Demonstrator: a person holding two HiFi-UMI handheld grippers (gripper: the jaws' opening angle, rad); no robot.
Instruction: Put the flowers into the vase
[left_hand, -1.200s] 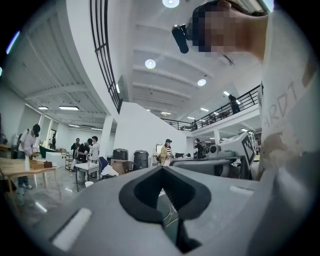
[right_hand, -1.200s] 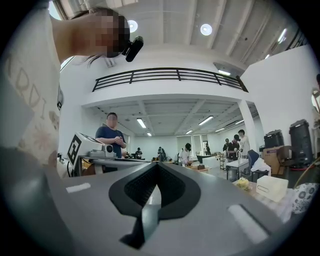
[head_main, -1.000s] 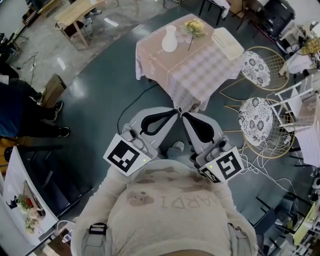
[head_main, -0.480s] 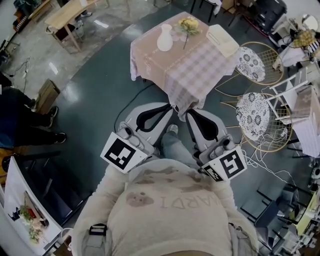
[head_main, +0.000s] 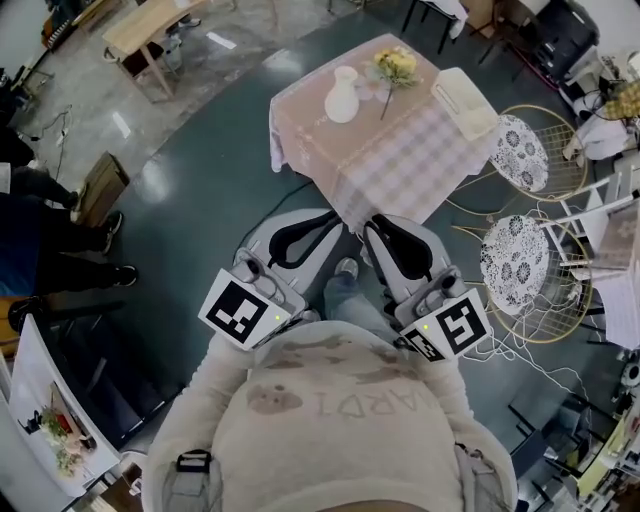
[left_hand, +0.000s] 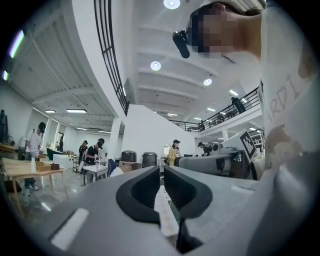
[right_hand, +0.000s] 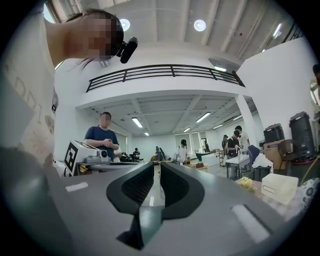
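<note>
On a table with a pink checked cloth (head_main: 400, 150) stands a white vase (head_main: 341, 95), and a bunch of yellow flowers (head_main: 393, 67) lies to its right. Both grippers are held level in front of the person, just short of the table's near corner. The left gripper (head_main: 342, 222) shows a narrow slit between its jaws, with nothing in it (left_hand: 162, 170). The right gripper (head_main: 368, 228) has just been opening; its jaws stand slightly apart and hold nothing (right_hand: 157, 167). The right gripper view also shows the flowers (right_hand: 245, 184), low at the right.
A white box (head_main: 463, 95) lies on the table's right side. Two wire chairs with patterned cushions (head_main: 515, 260) stand to the right, over loose cables on the floor. People stand at the left (head_main: 40, 230). A wooden table (head_main: 150, 25) is at the far left.
The person and both grippers have come closer to the table's near corner. The right gripper's jaws have parted a little.
</note>
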